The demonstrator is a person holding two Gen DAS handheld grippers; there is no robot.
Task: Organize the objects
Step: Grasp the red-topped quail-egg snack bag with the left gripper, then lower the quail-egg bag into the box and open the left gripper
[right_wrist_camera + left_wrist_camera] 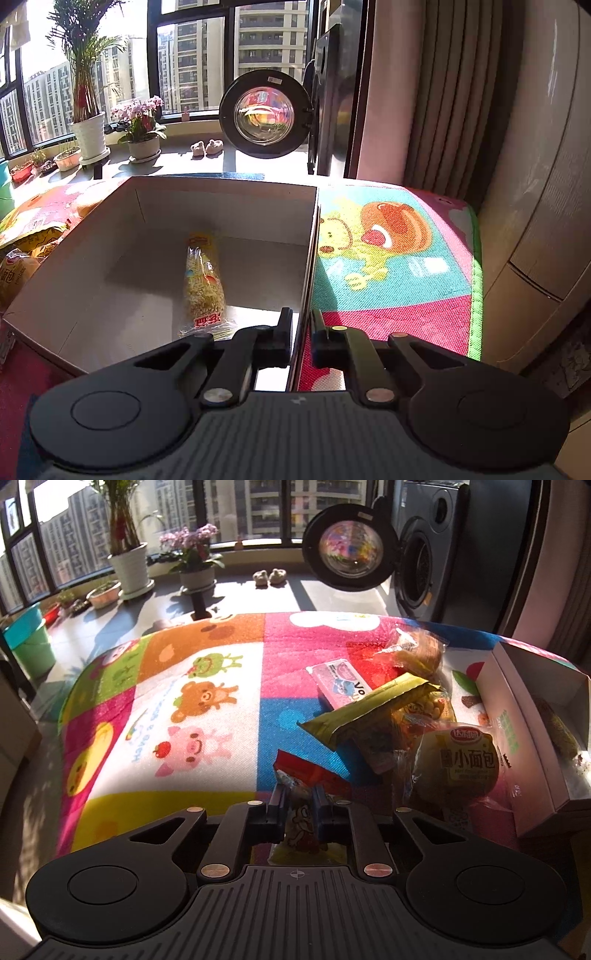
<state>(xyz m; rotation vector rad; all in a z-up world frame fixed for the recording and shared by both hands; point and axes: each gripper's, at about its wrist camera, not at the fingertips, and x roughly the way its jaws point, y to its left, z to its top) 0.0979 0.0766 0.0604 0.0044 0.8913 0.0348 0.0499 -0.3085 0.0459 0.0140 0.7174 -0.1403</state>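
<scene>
One snack bag (204, 282) is in my box (221, 201). My left tool (300, 802) is pinching another snack (301, 814); my right tool (303, 326) is clamped on the box wall. More snacks (391, 716) wait on the mat (207, 701).

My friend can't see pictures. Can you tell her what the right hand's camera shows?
The right gripper has its jaws shut on the side wall of a white cardboard box. One yellow snack packet lies inside the box, which sits on a colourful cartoon mat.
</scene>
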